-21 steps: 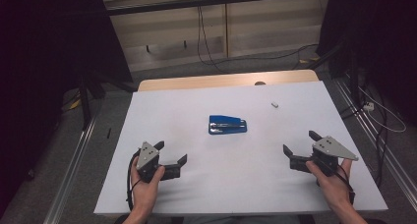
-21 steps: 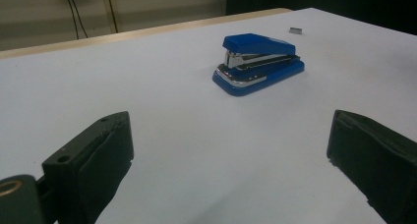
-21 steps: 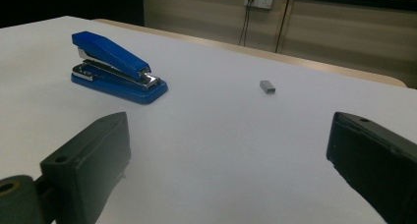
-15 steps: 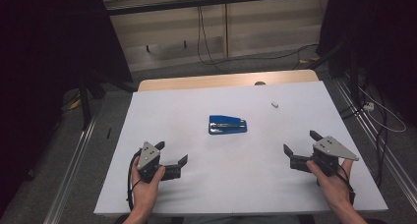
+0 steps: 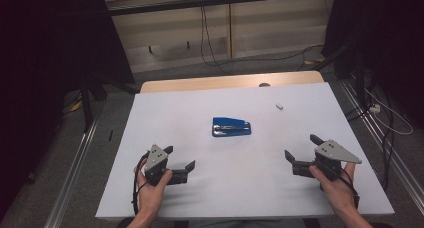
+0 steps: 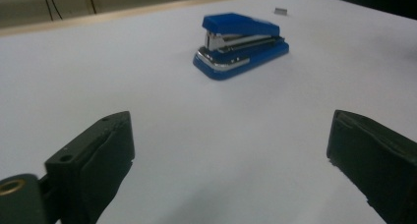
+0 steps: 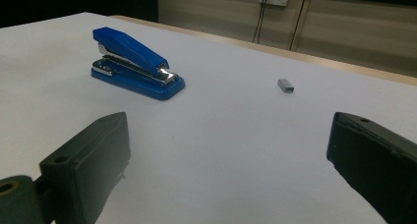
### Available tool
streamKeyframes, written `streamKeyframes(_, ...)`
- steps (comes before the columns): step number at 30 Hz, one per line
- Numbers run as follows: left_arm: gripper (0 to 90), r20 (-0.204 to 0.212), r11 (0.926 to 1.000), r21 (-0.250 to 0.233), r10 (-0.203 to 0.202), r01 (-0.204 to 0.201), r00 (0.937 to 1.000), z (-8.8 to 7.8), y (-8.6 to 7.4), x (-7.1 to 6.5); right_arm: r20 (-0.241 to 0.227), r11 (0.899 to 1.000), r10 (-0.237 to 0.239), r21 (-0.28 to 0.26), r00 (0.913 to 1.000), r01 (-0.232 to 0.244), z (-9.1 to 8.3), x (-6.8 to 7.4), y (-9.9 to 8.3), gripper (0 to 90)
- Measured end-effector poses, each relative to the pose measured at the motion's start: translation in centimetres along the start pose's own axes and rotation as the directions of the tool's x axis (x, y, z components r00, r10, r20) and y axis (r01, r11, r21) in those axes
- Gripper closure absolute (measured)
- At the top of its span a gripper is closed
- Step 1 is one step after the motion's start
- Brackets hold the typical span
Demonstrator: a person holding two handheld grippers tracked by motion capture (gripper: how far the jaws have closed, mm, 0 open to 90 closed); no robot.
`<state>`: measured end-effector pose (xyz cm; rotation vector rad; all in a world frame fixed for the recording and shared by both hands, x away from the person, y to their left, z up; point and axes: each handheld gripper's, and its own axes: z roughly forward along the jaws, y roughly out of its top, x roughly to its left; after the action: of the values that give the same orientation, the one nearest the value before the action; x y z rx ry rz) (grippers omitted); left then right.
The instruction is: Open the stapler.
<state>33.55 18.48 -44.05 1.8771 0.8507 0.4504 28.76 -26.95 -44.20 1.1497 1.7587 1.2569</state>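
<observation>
A blue stapler (image 5: 231,127) lies flat at the middle of the white table (image 5: 200,108); it also appears as the blue stapler (image 6: 241,44) ahead of the left jaws and the blue stapler (image 7: 135,62) to the upper left of the right jaws. A small block of staples (image 5: 279,106) rests farther back and right, seen as the staples (image 7: 285,85) and the staples (image 6: 281,11). My left gripper (image 5: 179,158) rests near the front left, open and holding nothing. My right gripper (image 5: 302,148) sits at the front right, open, nothing between its jaws.
A strip of bare wooden tabletop (image 5: 230,81) runs along the far edge. Cables (image 5: 210,43) hang beyond it on the floor, and metal rails (image 5: 75,163) flank the table on both sides.
</observation>
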Motion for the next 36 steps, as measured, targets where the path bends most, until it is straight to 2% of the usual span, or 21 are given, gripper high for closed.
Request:
streamKeyframes(3, 4.8, -0.018, 0.9989, 0.009, 0.046, -0.046, 0.9988, 0.0, 0.0, -0.2, -0.011, 1.0, 0.004, -0.001, 0.9999, -0.004, 0.0, 0.1, 0.0, 2.2)
streamKeyframes(9, 5.0, -0.016, 0.9985, -0.005, 0.055, -0.055, 0.9983, 0.4, 0.2, -0.4, -0.021, 1.0, -0.018, -0.003, 0.9996, 0.018, 0.3, 0.6, 0.1, 1.9)
streamKeyframes(10, 5.2, -0.019, 0.9981, -0.012, 0.06, -0.06, 0.998, 0.7, 0.3, -0.5, -0.023, 1.0, -0.021, 0.011, 0.9995, 0.021, 0.4, 0.8, 0.2, 2.3)
streamKeyframes(12, 5.8, -0.02, 0.9989, 0.004, 0.047, -0.047, 0.9987, 0.9, 0.4, -0.6, -0.017, 1.0, -0.013, 0.015, 0.9998, 0.013, 0.5, 0.8, 0.2, 2.0)
streamKeyframes(13, 6.0, -0.004, 0.9994, 0.0, 0.035, -0.035, 0.9994, 1.1, 0.5, -0.6, -0.011, 1.0, -0.012, 0.021, 0.9999, 0.013, 0.6, 0.8, 0.2, 1.8)
streamKeyframes(15, 6.0, 0.0, 0.999, 0.001, 0.045, -0.045, 0.999, 1.2, 0.7, -0.7, -0.019, 1.0, -0.012, 0.016, 0.9998, 0.012, 0.8, 0.8, 0.2, 2.0)
streamKeyframes(18, 5.3, 0.02, 0.9992, -0.019, 0.034, -0.034, 0.9992, 1.3, 1.0, -0.8, -0.018, 1.0, -0.013, 0.01, 0.9998, 0.013, 1.1, 0.9, 0.4, 2.0)
streamKeyframes(20, 5.0, 0.026, 0.998, -0.042, 0.049, -0.048, 0.9985, 1.1, 1.6, -0.9, -0.037, 1.0, -0.025, 0.004, 0.999, 0.026, 1.5, 1.3, 0.7, 2.1)
streamKeyframes(23, 4.0, 0.051, 0.997, -0.066, 0.042, -0.039, 0.9978, 1.1, 2.0, -0.9, -0.062, 0.999, -0.033, 0.018, 0.9975, 0.034, 1.7, 1.7, 0.9, 3.2)
streamKeyframes(29, 4.2, 0.042, 0.9966, -0.064, 0.055, -0.053, 0.9976, 2.4, 2.2, -0.9, -0.08, 0.999, -0.043, 0.008, 0.9959, 0.044, 2.7, 2.4, 1.4, 3.4)
streamKeyframes(32, 5.0, 0.073, 0.9982, -0.038, 0.05, -0.047, 0.9961, 3.3, 2.0, -1.0, -0.1, 0.999, -0.046, 0.016, 0.9939, 0.048, 3.3, 2.7, 1.5, 3.3)
streamKeyframes(34, 5.3, 0.071, 0.9976, -0.033, 0.063, -0.061, 0.9955, 3.7, 2.1, -1.0, -0.104, 0.998, -0.058, 0.024, 0.9929, 0.061, 3.6, 2.9, 1.4, 3.3)
streamKeyframes(36, 5.6, 0.053, 0.9974, -0.023, 0.069, -0.068, 0.9962, 3.9, 2.5, -1.0, -0.116, 0.998, -0.05, 0.026, 0.992, 0.053, 3.8, 2.9, 1.4, 4.2)
